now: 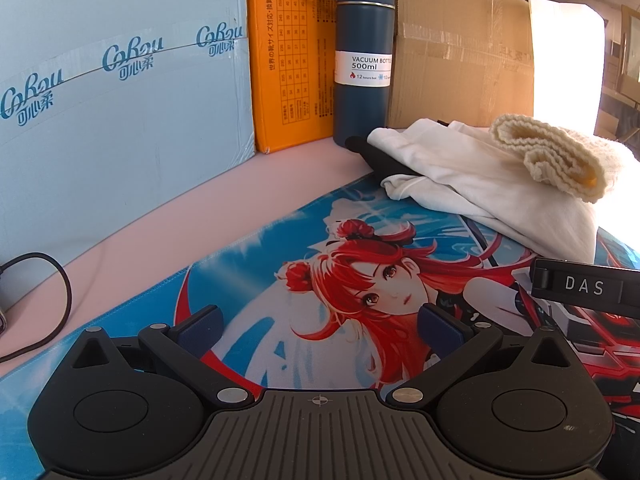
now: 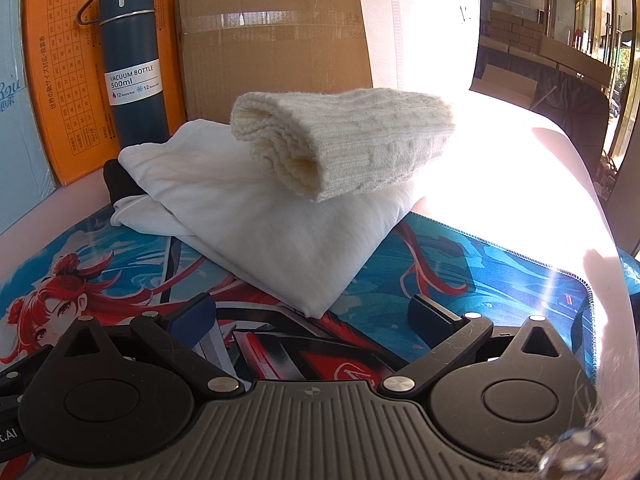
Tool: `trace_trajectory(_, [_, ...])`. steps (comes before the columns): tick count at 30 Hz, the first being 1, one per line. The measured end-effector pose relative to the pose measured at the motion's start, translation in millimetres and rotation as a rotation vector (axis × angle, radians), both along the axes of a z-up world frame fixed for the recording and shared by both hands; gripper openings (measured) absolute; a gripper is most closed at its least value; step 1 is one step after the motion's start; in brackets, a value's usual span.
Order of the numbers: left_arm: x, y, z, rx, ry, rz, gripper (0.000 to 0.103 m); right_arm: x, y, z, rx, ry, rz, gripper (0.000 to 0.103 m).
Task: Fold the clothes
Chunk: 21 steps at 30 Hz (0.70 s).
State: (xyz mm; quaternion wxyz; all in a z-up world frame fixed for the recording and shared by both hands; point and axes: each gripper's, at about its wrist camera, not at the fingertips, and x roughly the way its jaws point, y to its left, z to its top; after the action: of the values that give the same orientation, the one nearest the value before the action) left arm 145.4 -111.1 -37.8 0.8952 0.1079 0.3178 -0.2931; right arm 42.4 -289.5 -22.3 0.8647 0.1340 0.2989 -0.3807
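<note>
Tabletop (image 2: 520, 152), pale pink: carries a printed desk mat (image 2: 460, 280).
White garment (image 2: 256, 224): folded flat on the mat's far side; a dark piece (image 2: 114, 180) shows under its left edge.
Cream knit (image 2: 344, 140): folded thick, stacked on the white garment.
I judge the folding largely finished; nothing lies loose.
Left hand-held gripper (image 1: 318, 322) and right hand-held gripper (image 2: 312, 314): I have both spread, empty, near the pile.

Pink table (image 2: 520, 184) in harsh sunlight; cardboard box (image 2: 276, 40), orange box (image 1: 288, 60), pale blue box (image 1: 120, 100) behind.
</note>
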Motion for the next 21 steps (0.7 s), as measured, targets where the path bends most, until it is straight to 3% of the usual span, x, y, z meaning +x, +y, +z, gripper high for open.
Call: trace_trajectory(21, [-1.4,-2.5,-0.2,0.001,-0.003,0.007,0.103,0.4,0.1,0.3,0.001,0.0,0.0,0.103])
